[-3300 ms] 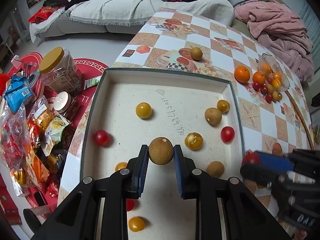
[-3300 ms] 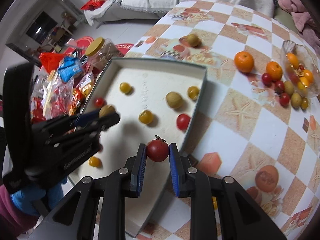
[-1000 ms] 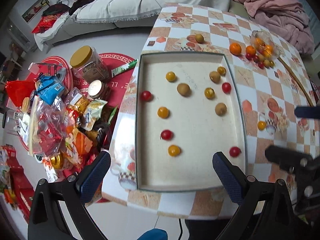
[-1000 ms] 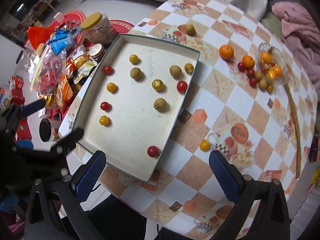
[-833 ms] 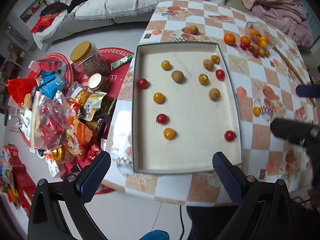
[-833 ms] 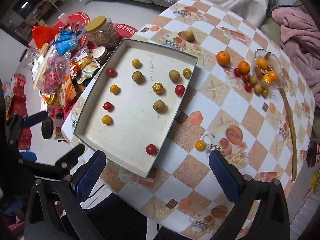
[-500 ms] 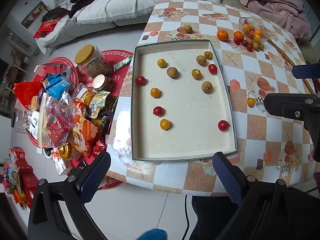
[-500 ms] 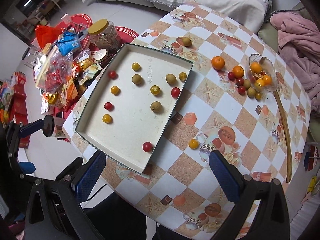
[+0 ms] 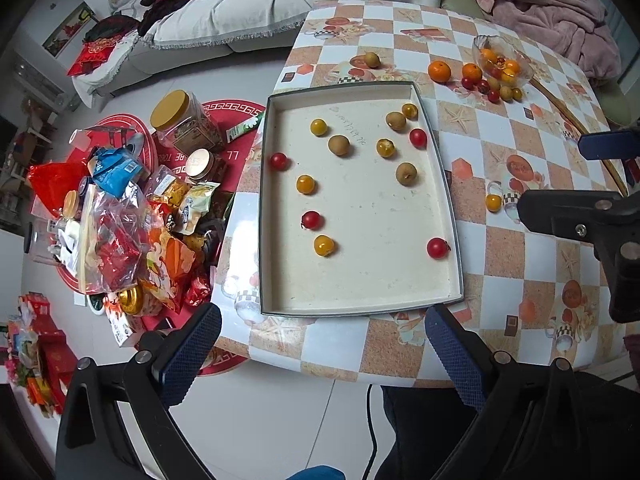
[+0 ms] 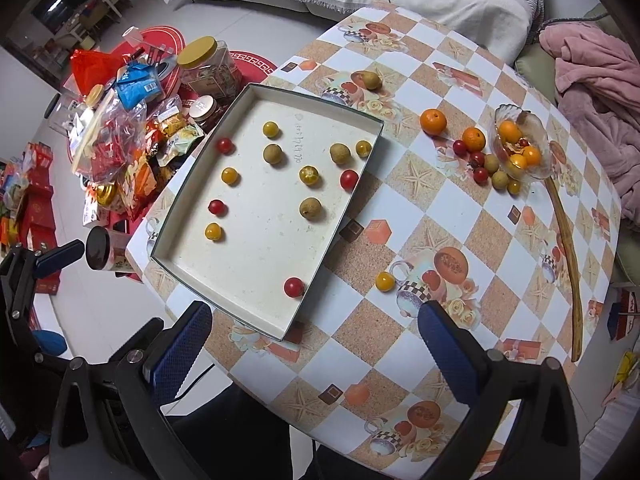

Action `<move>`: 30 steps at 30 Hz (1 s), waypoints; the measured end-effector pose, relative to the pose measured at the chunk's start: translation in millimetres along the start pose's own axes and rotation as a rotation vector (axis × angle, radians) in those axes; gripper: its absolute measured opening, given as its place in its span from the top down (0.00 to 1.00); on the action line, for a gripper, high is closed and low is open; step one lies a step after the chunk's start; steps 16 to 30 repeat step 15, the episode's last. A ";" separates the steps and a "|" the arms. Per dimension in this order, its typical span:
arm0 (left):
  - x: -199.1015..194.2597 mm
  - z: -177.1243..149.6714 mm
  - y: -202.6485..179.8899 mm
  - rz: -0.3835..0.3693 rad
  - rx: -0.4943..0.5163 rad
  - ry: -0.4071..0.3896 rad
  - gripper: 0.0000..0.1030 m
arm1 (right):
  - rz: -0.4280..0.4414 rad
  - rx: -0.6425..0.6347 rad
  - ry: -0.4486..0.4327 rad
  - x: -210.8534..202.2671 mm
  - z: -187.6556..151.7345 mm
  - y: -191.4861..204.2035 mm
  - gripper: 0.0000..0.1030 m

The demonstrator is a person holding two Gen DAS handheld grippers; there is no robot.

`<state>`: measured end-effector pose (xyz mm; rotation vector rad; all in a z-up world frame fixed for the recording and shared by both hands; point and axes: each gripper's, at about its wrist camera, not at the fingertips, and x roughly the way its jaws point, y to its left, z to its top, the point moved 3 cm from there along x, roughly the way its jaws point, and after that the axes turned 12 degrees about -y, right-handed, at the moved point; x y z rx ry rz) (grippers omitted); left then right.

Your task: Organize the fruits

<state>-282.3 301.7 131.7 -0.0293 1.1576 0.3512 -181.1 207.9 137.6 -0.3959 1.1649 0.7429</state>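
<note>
A shallow cream tray (image 9: 360, 280) (image 10: 248, 280) lies on the checkered table and holds several small red, yellow and brown fruits, among them a red tomato (image 9: 436, 247) (image 10: 293, 287) near its front right corner. More fruit lies by a glass bowl (image 9: 502, 62) (image 10: 520, 146) at the far right. One yellow fruit (image 9: 493, 202) (image 10: 385, 281) sits alone on the table. My left gripper (image 9: 322, 348) and my right gripper (image 10: 314, 344) are both wide open and empty, held high above the table's near edge.
A brown fruit (image 9: 372, 59) sits beyond the tray. A wooden stick (image 10: 566, 248) lies along the table's right side. Snack bags and jars (image 9: 132, 208) clutter the floor at the left. A sofa (image 9: 280, 12) and a pink blanket (image 9: 540, 4) stand behind.
Both grippers let go of their fruit, a brown one and a red tomato, opened wide, and drew back and up from the tray. Over the last second they kept rising.
</note>
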 end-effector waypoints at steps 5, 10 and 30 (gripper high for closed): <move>-1.8 -0.3 -4.0 0.003 0.014 0.000 0.01 | 0.002 -0.003 0.002 0.3 0.9 0.2 0.00; 0.3 -0.1 -4.8 -0.003 0.004 0.010 0.01 | -0.001 -0.025 0.012 1.3 1.7 2.4 0.00; -3.9 2.0 -7.6 -0.022 0.010 -0.015 0.01 | -0.005 -0.018 0.011 2.5 1.1 1.7 0.00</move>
